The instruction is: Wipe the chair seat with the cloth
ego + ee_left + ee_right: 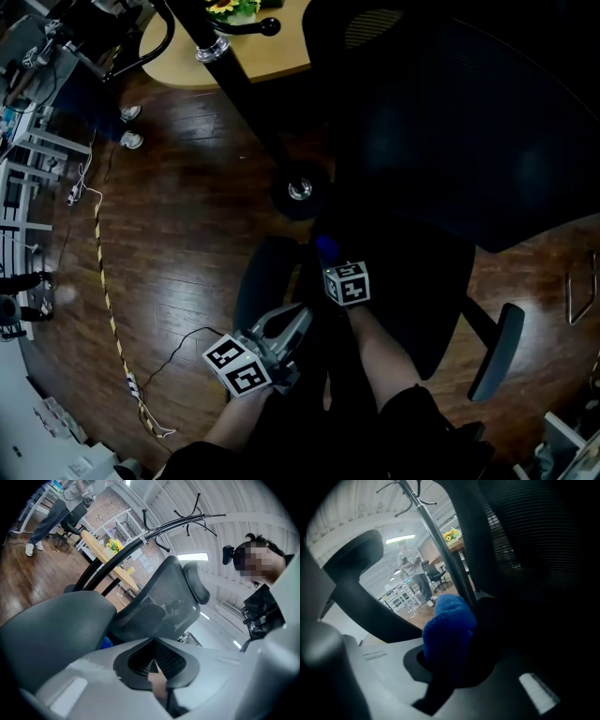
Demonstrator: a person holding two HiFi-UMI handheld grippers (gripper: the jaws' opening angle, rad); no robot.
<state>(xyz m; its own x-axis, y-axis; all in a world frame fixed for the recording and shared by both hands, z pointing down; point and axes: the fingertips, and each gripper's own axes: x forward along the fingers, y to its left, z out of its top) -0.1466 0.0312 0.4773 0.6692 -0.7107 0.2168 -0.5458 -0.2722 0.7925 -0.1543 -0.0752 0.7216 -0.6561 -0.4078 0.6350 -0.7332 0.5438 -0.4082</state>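
Note:
The black office chair fills the right of the head view, its seat (412, 281) dark below the mesh backrest (469, 141). My right gripper (330, 258) is over the seat's left front part, shut on a bunched blue cloth (326, 247). In the right gripper view the cloth (447, 630) bulges out between the jaws of that gripper (453, 663) and hides the fingertips. My left gripper (298, 317) hovers lower left beside the left armrest (262, 281). In its own view the left gripper (154, 660) has its jaws together with nothing in them, below the armrest (51, 634) and backrest (159, 602).
A coat stand pole (244, 84) slants down to its base (300, 190) just left of the chair. A wooden table (253, 56) stands behind it. The right armrest (497, 352) sticks out at lower right. A cable (103, 281) runs along the wooden floor on the left.

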